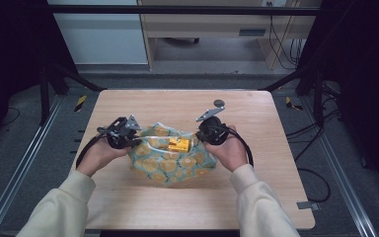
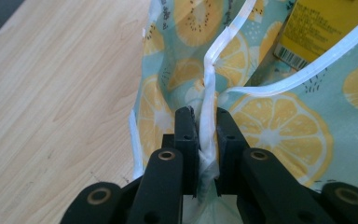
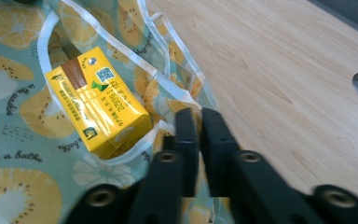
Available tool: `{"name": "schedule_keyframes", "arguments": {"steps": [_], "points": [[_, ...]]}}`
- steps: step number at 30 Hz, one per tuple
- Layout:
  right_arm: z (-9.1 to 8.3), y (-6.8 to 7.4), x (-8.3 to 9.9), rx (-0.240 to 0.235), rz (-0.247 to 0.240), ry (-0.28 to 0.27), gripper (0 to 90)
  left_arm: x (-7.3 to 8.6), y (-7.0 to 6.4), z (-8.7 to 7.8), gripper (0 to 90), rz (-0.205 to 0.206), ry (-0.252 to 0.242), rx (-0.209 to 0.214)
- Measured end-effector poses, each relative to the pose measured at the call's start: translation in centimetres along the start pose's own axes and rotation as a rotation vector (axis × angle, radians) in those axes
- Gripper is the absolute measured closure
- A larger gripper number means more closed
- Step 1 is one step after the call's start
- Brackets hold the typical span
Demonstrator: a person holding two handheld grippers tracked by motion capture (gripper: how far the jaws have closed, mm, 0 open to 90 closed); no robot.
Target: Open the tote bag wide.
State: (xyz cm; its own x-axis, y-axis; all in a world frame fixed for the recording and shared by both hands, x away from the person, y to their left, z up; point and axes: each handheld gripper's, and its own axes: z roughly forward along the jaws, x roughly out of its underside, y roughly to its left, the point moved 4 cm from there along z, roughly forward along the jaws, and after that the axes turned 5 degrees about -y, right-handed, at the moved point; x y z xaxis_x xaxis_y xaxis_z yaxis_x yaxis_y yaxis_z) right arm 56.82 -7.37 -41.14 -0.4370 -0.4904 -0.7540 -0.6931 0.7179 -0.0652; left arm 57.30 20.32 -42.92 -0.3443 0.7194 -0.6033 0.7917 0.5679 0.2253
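Note:
A teal cloth bag [image 1: 170, 160] printed with orange slices and kiwis lies in the middle of the table, its white-trimmed mouth open upward. A yellow drink carton [image 1: 179, 144] lies in that mouth, and it shows as the yellow drink carton [image 3: 98, 105] in the right gripper view. My left gripper [image 1: 131, 143] is shut on the bag's left rim, the white trim [image 2: 208, 116] pinched between its jaws. My right gripper [image 1: 202, 136] is shut on the bag's right rim [image 3: 186, 100]. The carton's corner [image 2: 317, 32] also appears in the left gripper view.
The bag rests on a light wooden table [image 1: 177, 106]. A small round grey hole cover [image 1: 219, 103] sits at the back right. Metal frame rails [image 1: 24, 163] run along both sides, and cables [image 1: 321, 182] trail on the floor to the right.

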Motion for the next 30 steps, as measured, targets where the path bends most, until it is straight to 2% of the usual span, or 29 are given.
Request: {"name": "schedule_keyframes", "arguments": {"steps": [3,8,13,20,30], "points": [[-0.8,-0.2,-0.3,0.008,0.000,-0.040,90.0,-0.2,0.0,-0.6,82.4,-0.008,-0.030,-0.021],[-2.9,-0.2,-0.8,0.015,0.005,-0.138,90.0,-0.7,0.1,-2.0,82.8,-0.024,-0.090,-0.044],[-4.9,0.3,-0.7,0.016,-0.008,-0.185,90.0,-0.9,-0.2,-3.5,84.0,-0.015,-0.124,-0.044],[-6.5,1.2,0.5,-0.003,-0.024,-0.211,90.0,-0.8,-1.1,-4.7,84.8,0.006,-0.141,-0.034],[-7.5,1.6,1.1,-0.020,-0.029,-0.223,90.0,-1.0,-1.7,-5.3,85.3,0.023,-0.148,-0.016]]}}
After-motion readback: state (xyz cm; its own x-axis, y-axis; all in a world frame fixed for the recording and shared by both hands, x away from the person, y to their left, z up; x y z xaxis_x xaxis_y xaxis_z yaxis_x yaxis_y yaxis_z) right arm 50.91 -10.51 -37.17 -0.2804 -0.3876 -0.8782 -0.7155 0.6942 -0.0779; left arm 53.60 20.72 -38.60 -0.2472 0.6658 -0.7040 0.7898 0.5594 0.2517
